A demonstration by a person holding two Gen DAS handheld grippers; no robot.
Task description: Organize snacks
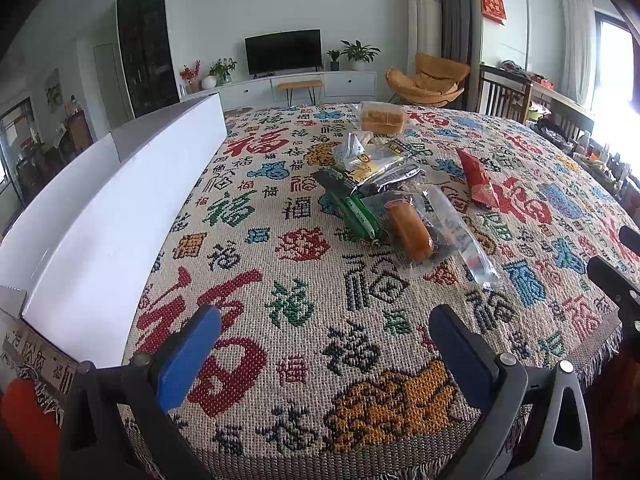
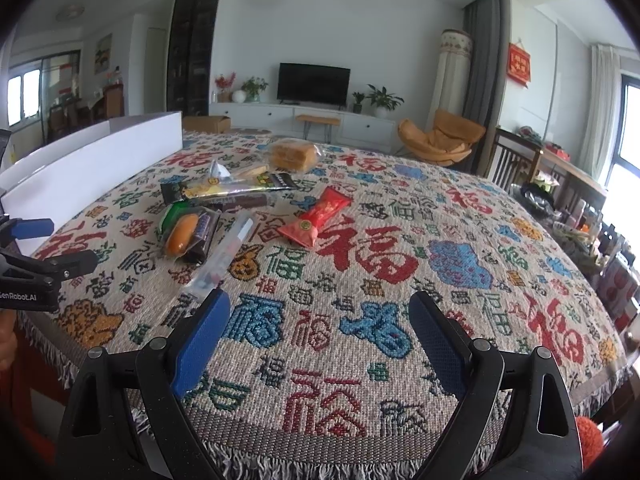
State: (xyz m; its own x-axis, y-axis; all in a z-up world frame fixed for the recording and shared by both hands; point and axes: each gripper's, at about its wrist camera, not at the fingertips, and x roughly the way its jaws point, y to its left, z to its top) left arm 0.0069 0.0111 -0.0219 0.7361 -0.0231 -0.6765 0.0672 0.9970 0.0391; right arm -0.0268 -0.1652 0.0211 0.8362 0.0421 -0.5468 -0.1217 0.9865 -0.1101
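Left wrist: patterned tablecloth [image 1: 304, 320], perhaps woven.

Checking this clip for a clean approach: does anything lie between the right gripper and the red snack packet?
Nothing visible does. The right gripper is open over bare tablecloth, and only patterned cloth lies between it and the red snack packet. The clear wrapper lies off to the left of that path.

my pads [image 1: 188, 356]: blue
tablecloth [image 1: 304, 320]: beige, woven red, green, blue, black characters
box [image 1: 100, 232]: white
snack packet [image 2: 316, 218]: red
bun [image 1: 410, 230]: orange-brown
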